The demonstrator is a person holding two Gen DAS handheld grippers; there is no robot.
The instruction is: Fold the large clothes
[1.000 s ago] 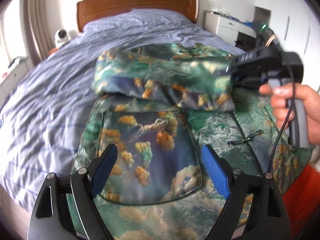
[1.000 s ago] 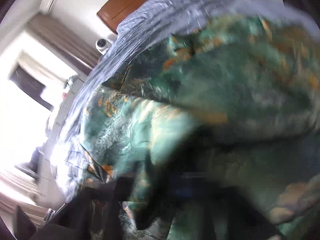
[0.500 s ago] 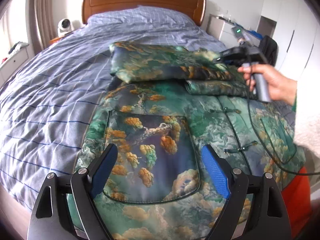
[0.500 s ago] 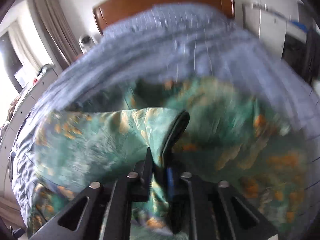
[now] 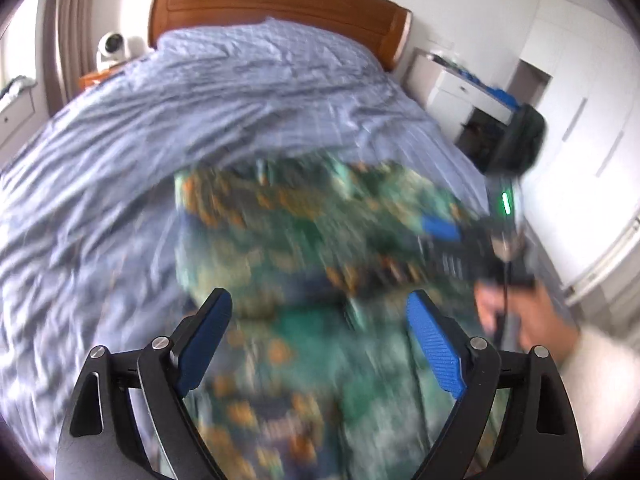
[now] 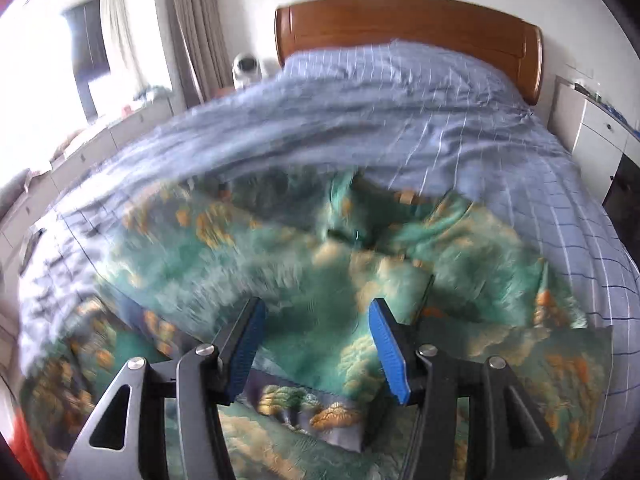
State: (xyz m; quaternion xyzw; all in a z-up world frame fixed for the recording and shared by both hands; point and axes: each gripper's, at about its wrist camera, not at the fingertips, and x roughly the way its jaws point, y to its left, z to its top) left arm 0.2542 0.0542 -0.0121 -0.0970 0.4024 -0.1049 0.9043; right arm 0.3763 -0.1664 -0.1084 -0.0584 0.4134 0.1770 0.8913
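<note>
A large green garment with orange tree and cloud print point(image 5: 312, 264) lies on the bed, its sleeves folded across its upper part; it also shows in the right wrist view point(image 6: 320, 272). Both views are motion-blurred. My left gripper point(image 5: 318, 332) is open and empty above the garment's lower half. My right gripper point(image 6: 316, 344) is open and empty just above a folded sleeve. In the left wrist view the right gripper point(image 5: 452, 236) is at the garment's right side, held by a hand point(image 5: 528, 320).
The bed carries a blue checked cover point(image 5: 224, 92) and has a wooden headboard point(image 5: 280, 4). A white nightstand point(image 5: 452, 88) stands at the right, a low cabinet point(image 6: 80, 152) under the window at the left. A small white camera point(image 5: 112, 46) sits beside the headboard.
My right gripper has opened and let go of the sleeve fold, which now lies on the garment. My left gripper has moved up the garment, toward the headboard, still open.
</note>
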